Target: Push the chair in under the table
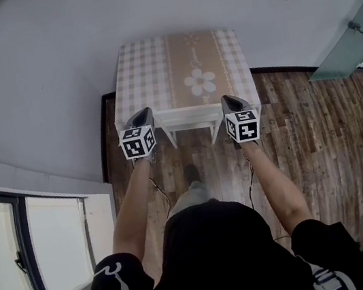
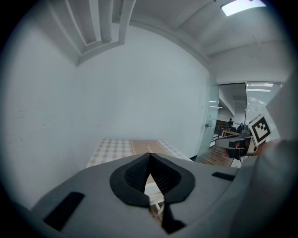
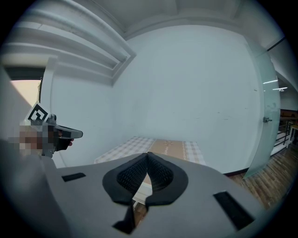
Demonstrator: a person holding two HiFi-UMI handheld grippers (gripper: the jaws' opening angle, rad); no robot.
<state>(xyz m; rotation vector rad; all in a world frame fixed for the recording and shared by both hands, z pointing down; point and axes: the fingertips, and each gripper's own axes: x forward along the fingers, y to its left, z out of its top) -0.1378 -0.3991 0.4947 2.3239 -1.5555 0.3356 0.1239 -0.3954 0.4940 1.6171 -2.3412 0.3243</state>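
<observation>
Wood floor and white wall bound the checked table, white chair at its near edge; my left gripper and right gripper, jaws together, empty, flank its rigid, likely light back rail, where I'd push.

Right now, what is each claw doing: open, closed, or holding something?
Left claw: closed, holding nothing.
Right claw: closed, holding nothing.
</observation>
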